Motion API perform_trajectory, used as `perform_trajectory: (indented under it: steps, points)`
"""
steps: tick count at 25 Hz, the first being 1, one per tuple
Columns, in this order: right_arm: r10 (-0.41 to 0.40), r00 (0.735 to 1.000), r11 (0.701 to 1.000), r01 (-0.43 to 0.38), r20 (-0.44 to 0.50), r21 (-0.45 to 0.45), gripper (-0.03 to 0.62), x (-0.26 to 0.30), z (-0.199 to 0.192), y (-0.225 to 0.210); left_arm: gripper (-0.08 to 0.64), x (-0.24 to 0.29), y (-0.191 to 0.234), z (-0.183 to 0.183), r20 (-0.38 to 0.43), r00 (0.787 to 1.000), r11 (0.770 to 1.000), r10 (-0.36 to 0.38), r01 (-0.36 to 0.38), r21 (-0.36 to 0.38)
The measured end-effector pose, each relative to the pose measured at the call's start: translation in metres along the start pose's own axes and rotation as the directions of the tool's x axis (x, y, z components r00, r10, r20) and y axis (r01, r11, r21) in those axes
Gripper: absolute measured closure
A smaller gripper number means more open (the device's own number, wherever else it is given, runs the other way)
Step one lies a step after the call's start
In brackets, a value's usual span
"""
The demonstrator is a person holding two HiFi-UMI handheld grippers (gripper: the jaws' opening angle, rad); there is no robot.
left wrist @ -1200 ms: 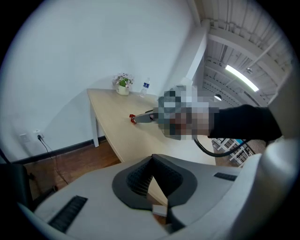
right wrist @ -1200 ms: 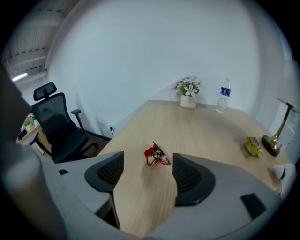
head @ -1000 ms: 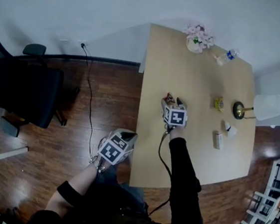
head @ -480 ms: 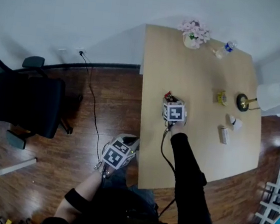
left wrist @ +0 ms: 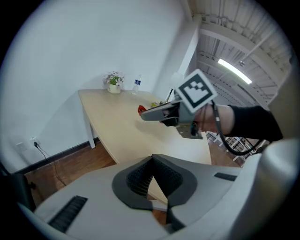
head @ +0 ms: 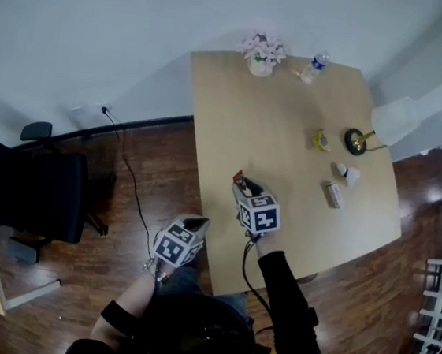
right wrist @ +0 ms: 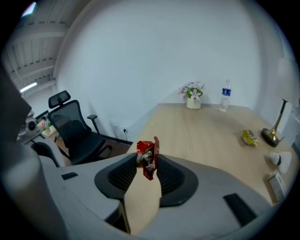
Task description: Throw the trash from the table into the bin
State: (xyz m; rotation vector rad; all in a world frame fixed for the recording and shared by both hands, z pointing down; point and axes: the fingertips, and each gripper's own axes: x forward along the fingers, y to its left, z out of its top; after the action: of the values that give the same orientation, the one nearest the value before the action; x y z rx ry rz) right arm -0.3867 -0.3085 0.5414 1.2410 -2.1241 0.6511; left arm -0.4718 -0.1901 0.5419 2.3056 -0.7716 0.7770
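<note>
A red snack wrapper [right wrist: 146, 157] sticks up between the pads of my right gripper [right wrist: 148, 164], whose jaws have just been closing and now pinch it. In the head view that right gripper [head: 241, 188] hangs above the near left part of the light wooden table [head: 290, 125] with the red wrapper [head: 238, 179] at its tip. The left gripper view shows the red wrapper [left wrist: 140, 110] held clear of the tabletop. My left gripper [head: 194, 226] hovers over the floor just off the table's near left edge, its pads [left wrist: 154, 173] meeting at the tips with nothing between them. No bin is in view.
A yellow wrapper [head: 319, 139], a crumpled white piece [head: 347, 173] and a small box [head: 333, 194] lie toward the table's right side by a lamp [head: 357, 140]. A flower pot [head: 262, 52] and a water bottle [head: 315, 65] stand at the far edge. A black office chair [head: 21, 189] stands at left.
My right gripper has closed on the red wrapper, lifted it off the table and drawn back toward the near left edge. The left gripper has stayed about where it was.
</note>
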Motion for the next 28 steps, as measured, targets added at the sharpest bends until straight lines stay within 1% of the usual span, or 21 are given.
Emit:
perform_trajectory:
  steps: [3,6,10,12,15,17,20,23,25,28]
  points:
    - [0.037,0.999,0.998,-0.038,0.025,0.041,0.451,-0.051,-0.013,0.025,0.557,-0.001,-0.011,0.001,-0.009,1.000,0.999,-0.016,0.016,0.031]
    - [0.050,0.998,0.995,-0.052,0.035,0.081,0.454,-0.084,-0.034,0.038,0.557,0.000,-0.023,-0.001,-0.016,0.999,0.999,-0.032,0.033,0.037]
    - [0.045,0.997,0.988,-0.053,0.055,0.148,0.454,-0.109,-0.054,0.055,0.557,-0.004,-0.034,-0.005,-0.033,0.999,0.997,-0.042,0.044,0.060]
    - [0.038,0.997,0.985,-0.049,0.067,0.165,0.454,-0.116,-0.058,0.058,0.557,-0.004,-0.037,-0.003,-0.032,0.998,0.996,-0.045,0.047,0.075]
    - [0.040,0.996,0.981,-0.055,0.081,0.187,0.454,-0.129,-0.066,0.058,0.557,-0.002,-0.046,-0.004,-0.034,0.998,0.996,-0.047,0.049,0.075]
    - [0.028,0.996,0.980,-0.045,0.088,0.193,0.454,-0.141,-0.074,0.054,0.557,0.003,-0.058,-0.004,-0.041,0.997,0.993,-0.058,0.062,0.096]
    - [0.001,0.995,0.973,-0.025,0.102,0.229,0.454,-0.159,-0.087,0.043,0.557,0.017,-0.081,-0.001,-0.070,0.993,0.983,-0.091,0.101,0.153]
    - [-0.008,0.993,0.962,-0.025,0.118,0.271,0.454,-0.180,-0.104,0.034,0.557,0.030,-0.106,0.000,-0.103,0.988,0.971,-0.117,0.136,0.196]
    - [-0.022,0.991,0.956,-0.018,0.134,0.293,0.454,-0.198,-0.116,0.027,0.557,0.038,-0.126,0.001,-0.127,0.983,0.960,-0.135,0.161,0.227]
    - [-0.062,0.989,0.941,0.013,0.132,0.339,0.454,-0.226,-0.145,0.013,0.557,0.052,-0.162,0.000,-0.165,0.972,0.939,-0.167,0.208,0.274]
